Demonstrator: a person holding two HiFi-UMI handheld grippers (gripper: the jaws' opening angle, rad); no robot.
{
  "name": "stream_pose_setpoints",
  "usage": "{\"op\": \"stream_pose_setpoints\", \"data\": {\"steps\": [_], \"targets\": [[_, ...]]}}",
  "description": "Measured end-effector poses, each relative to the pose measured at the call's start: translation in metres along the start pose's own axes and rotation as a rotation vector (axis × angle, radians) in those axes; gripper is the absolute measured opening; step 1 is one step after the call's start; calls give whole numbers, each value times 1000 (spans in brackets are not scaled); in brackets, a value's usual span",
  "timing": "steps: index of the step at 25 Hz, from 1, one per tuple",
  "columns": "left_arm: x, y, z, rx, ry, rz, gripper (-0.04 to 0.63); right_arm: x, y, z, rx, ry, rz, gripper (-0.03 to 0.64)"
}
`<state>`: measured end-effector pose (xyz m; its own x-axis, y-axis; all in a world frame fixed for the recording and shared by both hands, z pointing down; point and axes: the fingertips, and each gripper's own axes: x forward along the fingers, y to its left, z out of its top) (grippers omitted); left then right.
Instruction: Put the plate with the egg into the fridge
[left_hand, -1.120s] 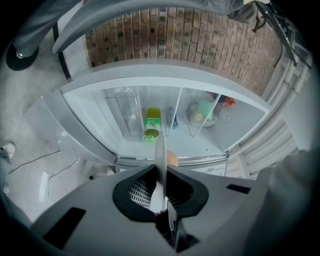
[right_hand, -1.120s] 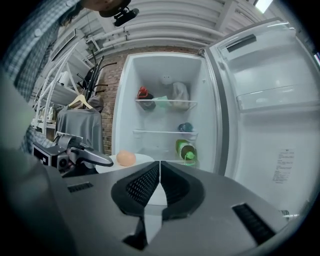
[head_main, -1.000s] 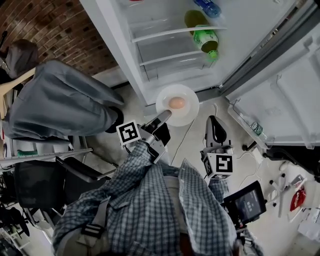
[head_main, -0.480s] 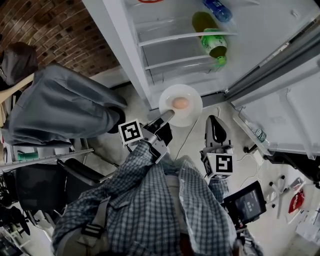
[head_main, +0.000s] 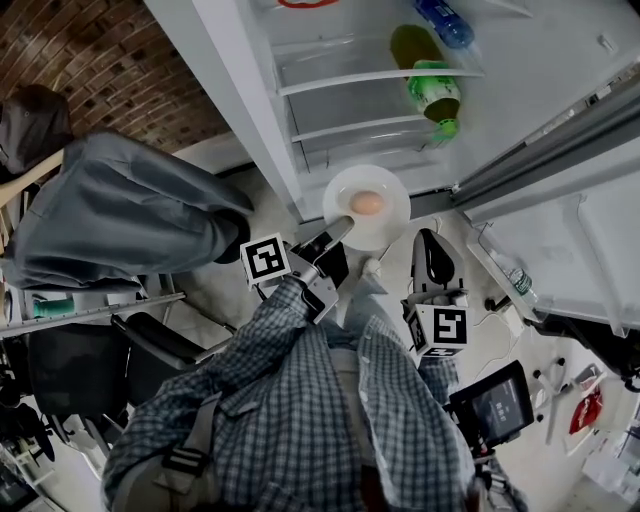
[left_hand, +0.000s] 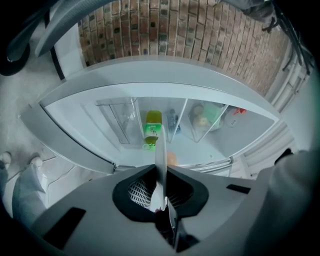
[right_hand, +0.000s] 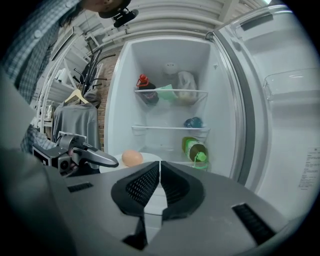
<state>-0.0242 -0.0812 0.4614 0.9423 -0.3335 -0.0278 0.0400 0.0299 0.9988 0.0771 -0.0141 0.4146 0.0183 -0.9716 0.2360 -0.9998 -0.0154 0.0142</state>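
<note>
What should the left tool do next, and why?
Probably ease the left tool forward, keeping it level: it is shut on the rim of the plate, the egg lies unsecured on it, and the plate hangs in front of the open fridge, left of the green bottle.

Your checked shirt (head_main: 300, 420) is blue and white; the plate (head_main: 396, 205) is white, the egg (head_main: 367, 202) pale orange, the bottle (head_main: 432, 88) green, the brick wall (head_main: 80, 50) reddish-brown.
</note>
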Motion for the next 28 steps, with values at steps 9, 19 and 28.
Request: {"op": "stream_pose_setpoints", "data": {"steps": [9, 19, 28], "targets": [[21, -2, 15, -4, -83, -7, 30, 36, -16, 16, -42, -13, 95, 14], [50, 7, 38, -26, -227, 7, 30, 74, -35, 31, -102, -18, 205, 14], [68, 13, 48, -7, -310, 28, 30, 100, -48, 39, -116, -39, 281, 14]]}}
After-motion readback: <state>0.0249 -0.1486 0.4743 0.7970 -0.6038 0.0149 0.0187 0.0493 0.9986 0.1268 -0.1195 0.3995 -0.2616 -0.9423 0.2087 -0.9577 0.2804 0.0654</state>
